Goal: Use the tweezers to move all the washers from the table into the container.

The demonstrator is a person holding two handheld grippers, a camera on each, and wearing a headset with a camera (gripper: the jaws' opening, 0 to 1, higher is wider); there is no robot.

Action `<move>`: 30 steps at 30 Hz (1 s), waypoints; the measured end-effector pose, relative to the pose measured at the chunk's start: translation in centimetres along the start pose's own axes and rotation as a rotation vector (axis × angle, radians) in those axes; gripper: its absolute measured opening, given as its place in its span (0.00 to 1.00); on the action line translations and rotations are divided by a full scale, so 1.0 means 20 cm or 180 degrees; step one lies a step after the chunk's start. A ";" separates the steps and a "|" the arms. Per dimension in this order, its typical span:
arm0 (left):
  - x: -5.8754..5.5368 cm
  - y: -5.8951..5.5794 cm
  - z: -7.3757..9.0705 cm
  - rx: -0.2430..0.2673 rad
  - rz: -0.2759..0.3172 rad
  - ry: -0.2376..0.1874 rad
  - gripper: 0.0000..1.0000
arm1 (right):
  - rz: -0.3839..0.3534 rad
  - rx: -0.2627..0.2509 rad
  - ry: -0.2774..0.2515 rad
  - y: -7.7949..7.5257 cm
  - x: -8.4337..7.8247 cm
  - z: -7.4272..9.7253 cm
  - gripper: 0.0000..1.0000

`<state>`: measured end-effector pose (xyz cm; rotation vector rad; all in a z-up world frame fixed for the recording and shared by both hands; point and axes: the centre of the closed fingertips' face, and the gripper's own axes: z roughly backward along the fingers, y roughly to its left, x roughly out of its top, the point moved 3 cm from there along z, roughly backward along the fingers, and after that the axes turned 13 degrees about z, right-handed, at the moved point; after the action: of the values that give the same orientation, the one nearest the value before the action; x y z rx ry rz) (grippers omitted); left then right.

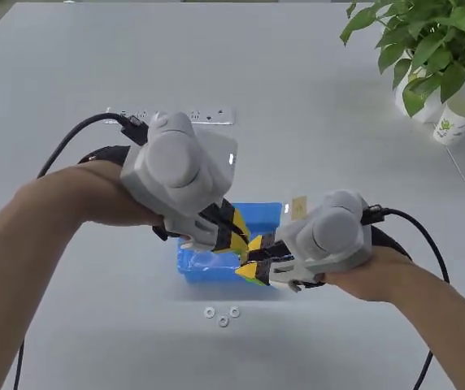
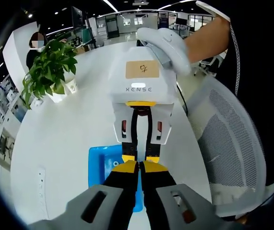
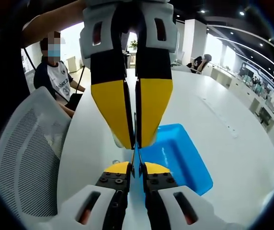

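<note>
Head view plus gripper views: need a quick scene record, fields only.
washers: three, clustered on the table, on the person's side of the container
container: blue, open, under both grippers
left gripper: jaws shut, tip to tip with the right
right gripper: jaws shut
tweezers: thin strip pinched in both sets of jaws, probably these
progress: no washer picked up yet

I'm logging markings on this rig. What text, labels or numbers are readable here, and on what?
"XENSE": on the white casing of the right gripper.
Tan sticker on that casing: a handwritten mark, not clearly legible.
Paper cup by the plant: green print, too small to read.
Power strip: markings too small to read.
</note>
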<state>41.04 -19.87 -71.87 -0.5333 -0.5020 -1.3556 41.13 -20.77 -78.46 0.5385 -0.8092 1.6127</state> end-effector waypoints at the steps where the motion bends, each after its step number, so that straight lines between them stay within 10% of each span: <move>1: 0.00 0.00 0.00 0.0000 0.0008 0.0000 0.06 | -0.0003 0.0006 -0.0002 0.00 0.00 0.00 0.12; 30: -0.14 -0.13 -0.05 0.0053 0.0160 -0.0065 0.06 | 0.0037 0.0125 -0.0003 0.15 -0.02 -0.09 0.12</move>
<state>38.15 -18.72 -74.25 -0.5434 -0.5128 -1.2981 38.38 -19.90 -80.68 0.5636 -0.7840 1.6419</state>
